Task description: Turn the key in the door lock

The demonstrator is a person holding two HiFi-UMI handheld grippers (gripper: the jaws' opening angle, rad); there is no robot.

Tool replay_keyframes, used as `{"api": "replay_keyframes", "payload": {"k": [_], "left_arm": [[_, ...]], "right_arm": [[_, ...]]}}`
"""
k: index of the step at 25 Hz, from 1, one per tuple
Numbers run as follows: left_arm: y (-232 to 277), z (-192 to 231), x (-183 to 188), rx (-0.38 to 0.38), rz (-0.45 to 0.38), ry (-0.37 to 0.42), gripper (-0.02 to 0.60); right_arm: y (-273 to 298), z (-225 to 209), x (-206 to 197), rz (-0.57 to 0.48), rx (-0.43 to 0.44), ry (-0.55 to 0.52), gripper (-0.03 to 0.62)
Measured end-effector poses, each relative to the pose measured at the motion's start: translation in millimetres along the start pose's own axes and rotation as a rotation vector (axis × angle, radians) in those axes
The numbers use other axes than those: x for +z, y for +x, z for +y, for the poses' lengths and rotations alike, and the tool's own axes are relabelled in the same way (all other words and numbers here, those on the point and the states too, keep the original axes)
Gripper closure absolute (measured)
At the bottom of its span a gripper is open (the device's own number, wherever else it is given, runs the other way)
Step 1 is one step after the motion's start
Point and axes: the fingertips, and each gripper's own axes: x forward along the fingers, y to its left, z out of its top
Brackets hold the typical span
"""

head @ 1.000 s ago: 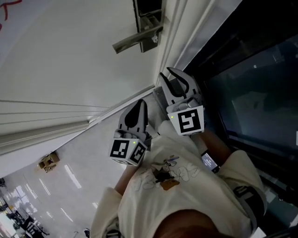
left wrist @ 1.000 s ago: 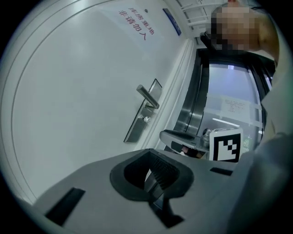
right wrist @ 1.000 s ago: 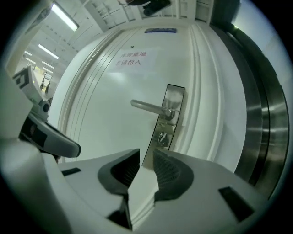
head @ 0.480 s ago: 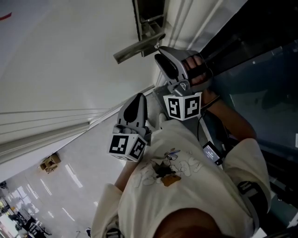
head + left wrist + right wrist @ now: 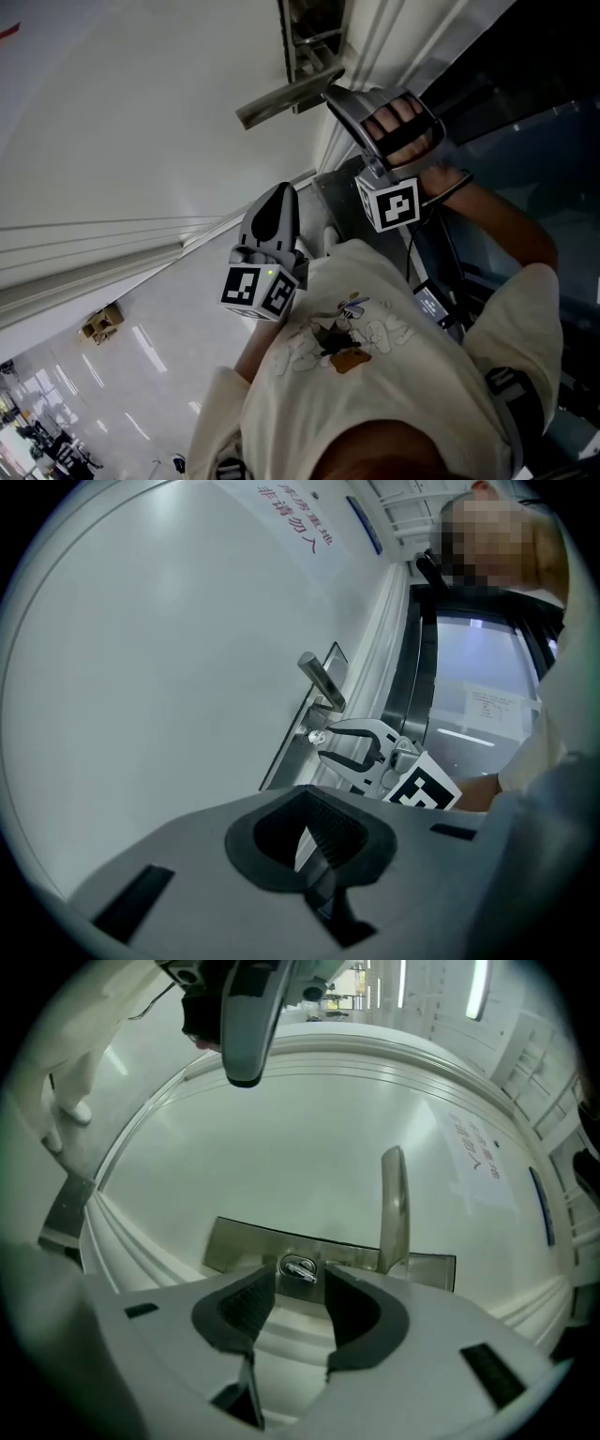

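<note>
A small silver key (image 5: pixel 300 1267) sticks out of the metal lock plate (image 5: pixel 239 1246) on the white door, beside the lever handle (image 5: pixel 394 1208). My right gripper (image 5: pixel 300 1283) points straight at it. Its jaws have just been opening and stand apart on either side of the key head, with no pad pressing on it. In the head view the right gripper (image 5: pixel 337 94) sits just under the handle (image 5: pixel 286 98). The left gripper view shows the same key (image 5: pixel 316 737) at the right gripper's tips. My left gripper (image 5: pixel 277 197) hangs back lower left, shut and empty.
The white door (image 5: pixel 141 112) fills the left of the head view. A dark glass panel (image 5: pixel 525 122) and metal door frame (image 5: pixel 375 28) lie to the right. The person's cream shirt (image 5: pixel 375 375) fills the bottom. Red print (image 5: pixel 295 517) marks the door higher up.
My right gripper has risen to the lock, rolled about a quarter turn so the hand now shows, and its jaws have spread. The left gripper has shifted only slightly.
</note>
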Motion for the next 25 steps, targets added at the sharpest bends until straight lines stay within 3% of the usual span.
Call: {"api": "replay_keyframes", "payload": {"k": [8,12,18,25], "left_arm": [[5,0,-6,-0.014,-0.005,-0.016,0.576],[5,-1,-8,-0.025,-0.009,-0.016,0.575],[1,-3,-4,-0.018,-0.014,-0.025,0.575],[2,-3,-5,-0.020,-0.009,-0.019,0.576]], "right_arm": [[6,-2,3,-0.065,-0.002,-0.300,0.453],[9,1,4,-0.078,0.014,-0.375,0.478],[10,1,3,-0.053,0.018,-0.360,0.542],[13,-1,1,-0.027,-0.015,-0.216,0.577]]}}
